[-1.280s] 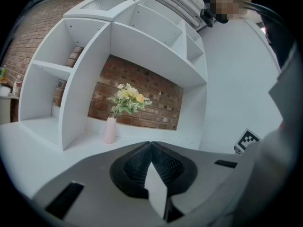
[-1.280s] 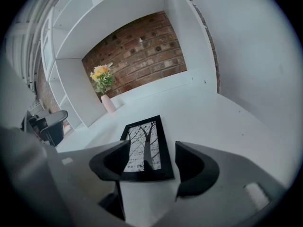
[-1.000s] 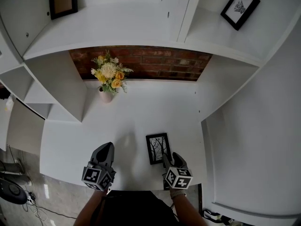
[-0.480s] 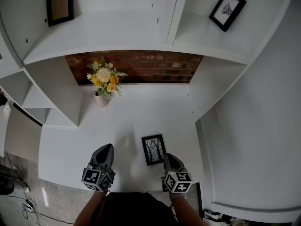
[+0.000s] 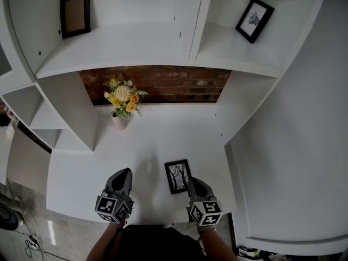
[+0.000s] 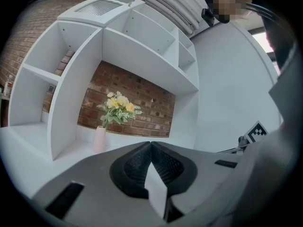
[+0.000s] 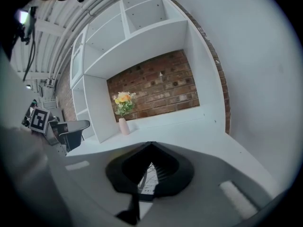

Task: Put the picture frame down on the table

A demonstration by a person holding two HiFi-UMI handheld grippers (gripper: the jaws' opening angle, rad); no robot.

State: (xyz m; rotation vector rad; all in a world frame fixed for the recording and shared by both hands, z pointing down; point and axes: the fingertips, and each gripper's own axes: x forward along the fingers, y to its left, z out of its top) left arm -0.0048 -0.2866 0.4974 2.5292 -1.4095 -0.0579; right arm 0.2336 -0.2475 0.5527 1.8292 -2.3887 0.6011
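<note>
Item one, the picture frame (image 5: 178, 176): I find it lying flat on the white table (image 5: 163, 137), picture side up, with a black border round a print of bare trees. It sits close to the table's near edge, between my two grippers and nearer the right one.

Item two, the right gripper (image 5: 192, 181): its tip is just beside the frame's near right corner in the head view. From that angle I cannot tell whether the two touch. In the right gripper view the fingers meet at their tips with nothing clamped between them. Part of the tree print shows through the gap behind the tips (the frame lies below the fingers, not in them).

Item three, the left gripper (image 5: 125, 172): it is well to the left of the frame, over bare table. Its own view shows the fingers together at the tips and holding nothing, with only white surface visible through the gap.

Surroundings: a pale vase of yellow and white flowers (image 5: 123, 103) stands at the back of the table, against a brick wall (image 5: 168, 84). On the white shelving above, an empty dark frame (image 5: 75, 13) stands at the left. A second black frame (image 5: 254, 19) with a print stands in the right compartment.
</note>
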